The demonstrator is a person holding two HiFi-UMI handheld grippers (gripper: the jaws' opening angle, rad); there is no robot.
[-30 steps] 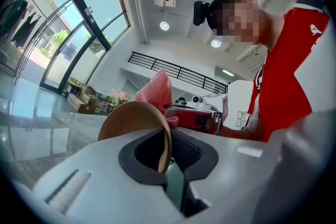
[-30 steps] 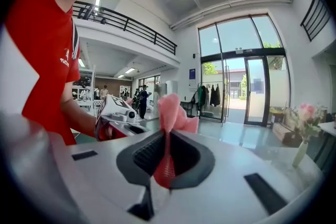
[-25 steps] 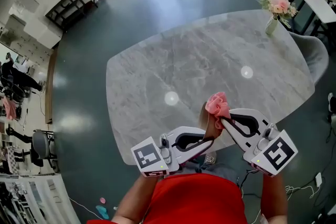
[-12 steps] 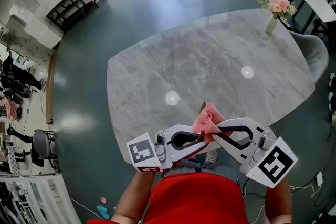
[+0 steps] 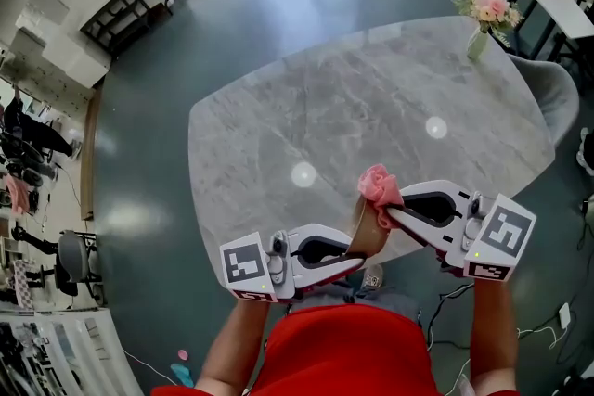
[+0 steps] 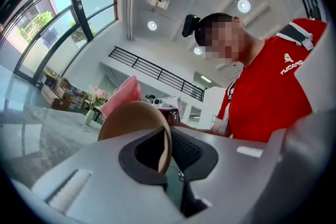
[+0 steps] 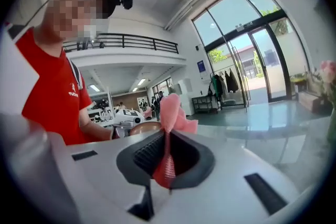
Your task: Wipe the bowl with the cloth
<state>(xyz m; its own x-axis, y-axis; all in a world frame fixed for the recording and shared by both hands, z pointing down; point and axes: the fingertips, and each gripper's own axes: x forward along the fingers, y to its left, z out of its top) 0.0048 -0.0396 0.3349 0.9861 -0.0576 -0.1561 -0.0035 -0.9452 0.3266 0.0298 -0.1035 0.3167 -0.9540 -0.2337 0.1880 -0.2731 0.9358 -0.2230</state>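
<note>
A tan bowl (image 5: 365, 232) is held up on edge over the near edge of the table, its rim pinched in my left gripper (image 5: 357, 252), which is shut on it. In the left gripper view the bowl (image 6: 134, 120) stands between the jaws with the pink cloth (image 6: 122, 94) behind it. My right gripper (image 5: 390, 212) is shut on the bunched pink cloth (image 5: 380, 184), which rests against the bowl's upper rim. In the right gripper view the cloth (image 7: 170, 115) sticks up out of the jaws, and the bowl (image 7: 146, 127) shows just beyond it.
The grey marble table (image 5: 371, 116) carries a vase of pink flowers (image 5: 484, 9) at its far right corner. A grey chair (image 5: 555, 97) stands at the table's right side. The person's red shirt fills the bottom of the head view.
The right gripper has swung the cloth from the bowl's left side back up and to the right, onto the upper rim. The left gripper has shifted slightly down and left with the bowl.
</note>
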